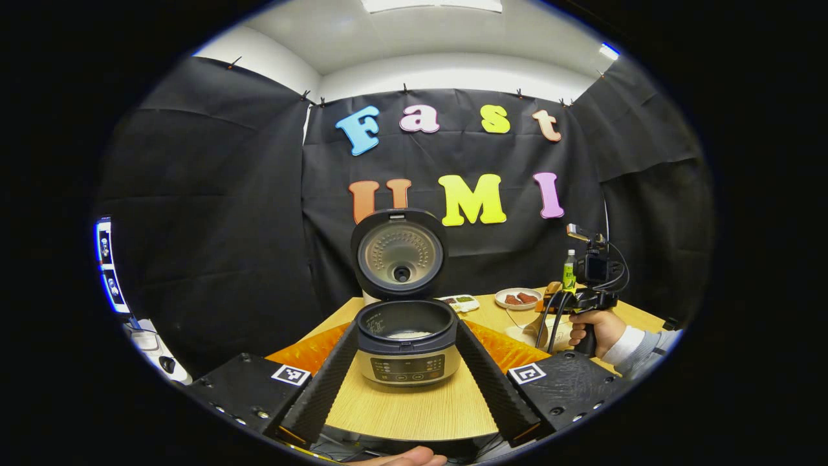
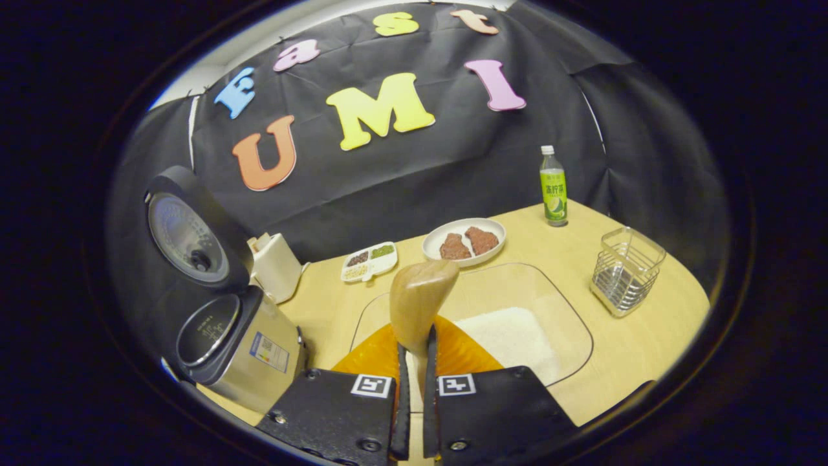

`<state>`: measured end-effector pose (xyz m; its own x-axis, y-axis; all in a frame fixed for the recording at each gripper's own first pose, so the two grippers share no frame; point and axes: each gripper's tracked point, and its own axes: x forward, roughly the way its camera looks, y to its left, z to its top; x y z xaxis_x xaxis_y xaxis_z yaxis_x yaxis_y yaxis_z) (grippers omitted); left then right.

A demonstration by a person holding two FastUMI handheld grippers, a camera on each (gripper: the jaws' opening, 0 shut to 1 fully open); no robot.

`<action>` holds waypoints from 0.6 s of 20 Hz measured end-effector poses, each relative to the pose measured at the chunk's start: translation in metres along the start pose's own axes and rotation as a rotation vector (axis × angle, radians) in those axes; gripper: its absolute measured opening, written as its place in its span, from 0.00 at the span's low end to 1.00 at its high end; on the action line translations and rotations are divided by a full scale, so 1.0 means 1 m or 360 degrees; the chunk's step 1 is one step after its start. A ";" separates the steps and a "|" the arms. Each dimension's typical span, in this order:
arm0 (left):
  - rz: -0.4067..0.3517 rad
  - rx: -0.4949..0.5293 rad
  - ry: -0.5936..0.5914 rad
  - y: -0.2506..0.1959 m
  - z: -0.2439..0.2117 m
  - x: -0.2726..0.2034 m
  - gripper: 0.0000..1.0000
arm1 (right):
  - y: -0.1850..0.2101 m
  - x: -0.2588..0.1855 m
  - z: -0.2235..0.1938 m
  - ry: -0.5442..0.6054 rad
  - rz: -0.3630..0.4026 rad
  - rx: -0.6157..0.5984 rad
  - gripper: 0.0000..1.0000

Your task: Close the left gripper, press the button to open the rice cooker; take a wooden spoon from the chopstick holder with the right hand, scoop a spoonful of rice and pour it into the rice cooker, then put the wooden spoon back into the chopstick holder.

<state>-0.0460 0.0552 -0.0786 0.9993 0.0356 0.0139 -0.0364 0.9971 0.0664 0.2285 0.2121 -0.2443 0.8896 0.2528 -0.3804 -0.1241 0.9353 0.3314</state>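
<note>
in the right gripper view the right gripper (image 2: 414, 362), at the bottom centre of the frame, is clenched on the handle of the wooden spoon (image 2: 420, 294). the spoon's long axis runs straight up from the fingers, with the bowl in the middle of the frame. the bowl looks empty, though its far face is hidden. the rice (image 2: 511, 336) lies just right of and below the spoon bowl, a white patch in the clear glass dish (image 2: 569, 310) at lower centre right. the coming scoop turns on this: the spoon tip must tilt forward and a little right to meet the rice.

the rice cooker (image 2: 233, 343) sits at the lower left of that frame, lid up, well apart from the dish. the chopstick holder (image 2: 624, 272), a wire basket, stands at the right edge, on the far side of the dish.

in the left gripper view the left gripper (image 1: 407, 388) has its fingers spread wide, framing the open cooker at lower centre. the right gripper is at the right, held by a hand (image 1: 595, 327). that hand is nearer the rice, so the scoop looks to be next.
</note>
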 end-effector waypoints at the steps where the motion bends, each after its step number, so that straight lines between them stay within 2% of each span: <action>1: -0.0003 0.0000 0.0000 -0.001 0.000 -0.001 0.96 | -0.003 0.001 0.001 0.0028 0.0031 0.0080 0.13; 7: -0.0003 0.0004 0.0012 -0.004 -0.001 0.001 0.96 | -0.022 0.006 0.004 0.0197 0.0196 0.0545 0.13; 12: -0.0008 0.0011 0.0014 -0.007 -0.002 0.001 0.96 | -0.040 0.005 0.011 0.0193 0.0215 0.0841 0.13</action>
<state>-0.0449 0.0488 -0.0806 0.9995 0.0311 0.0045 -0.0314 0.9968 0.0733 0.2428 0.1731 -0.2496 0.8201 0.4179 -0.3910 0.0316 0.6491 0.7600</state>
